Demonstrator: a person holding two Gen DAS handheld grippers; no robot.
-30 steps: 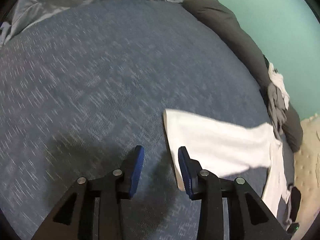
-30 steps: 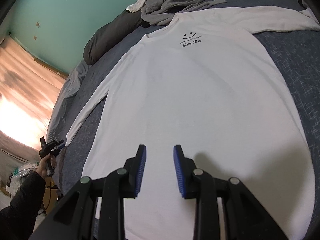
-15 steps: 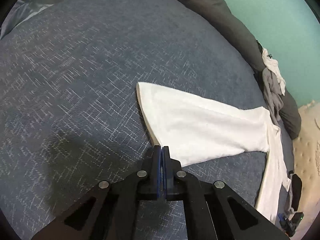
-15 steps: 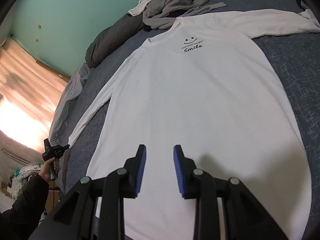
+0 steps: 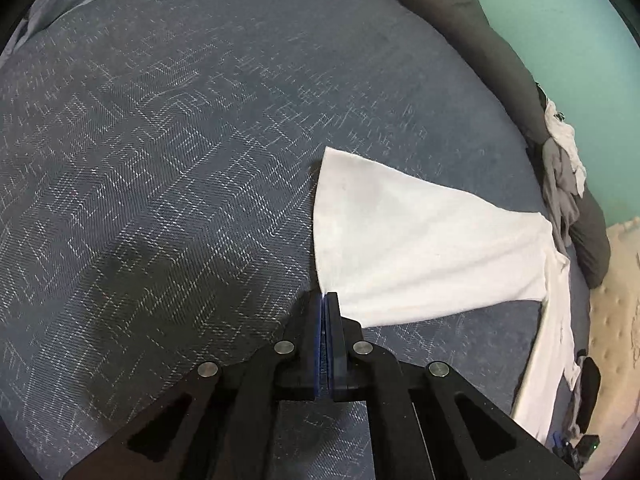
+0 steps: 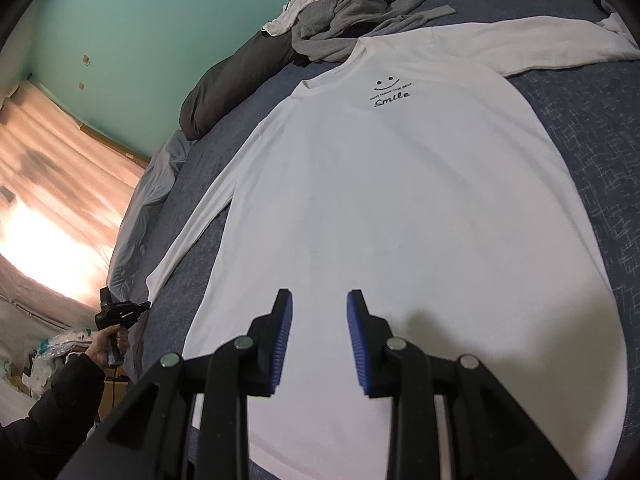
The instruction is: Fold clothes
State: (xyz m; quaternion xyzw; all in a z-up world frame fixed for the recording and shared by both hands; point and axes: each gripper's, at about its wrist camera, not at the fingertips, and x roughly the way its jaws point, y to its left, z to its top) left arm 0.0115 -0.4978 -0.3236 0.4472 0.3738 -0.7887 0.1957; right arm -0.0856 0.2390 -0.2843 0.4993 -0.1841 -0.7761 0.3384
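A white long-sleeved shirt (image 6: 400, 208) with a black "Smile" print lies flat, front up, on the blue-grey bed (image 6: 592, 128). In the left wrist view its sleeve (image 5: 400, 244) stretches across the bed, and my left gripper (image 5: 325, 300) is shut on the near corner of the sleeve cuff. From the right wrist view that gripper (image 6: 120, 312) shows small at the sleeve end. My right gripper (image 6: 319, 304) is open and empty, hovering above the lower middle of the shirt body.
A pile of grey and white clothes (image 6: 344, 8) lies beyond the collar, against a dark grey bolster (image 6: 240, 72) along the teal wall. The same bolster (image 5: 480, 40) edges the bed in the left view. A pale grey blanket (image 6: 148, 200) lies at the bed's left side.
My left gripper went from open beside the cuff to shut on the cuff's corner and has drawn the sleeve a little. My right gripper stayed open above the shirt.
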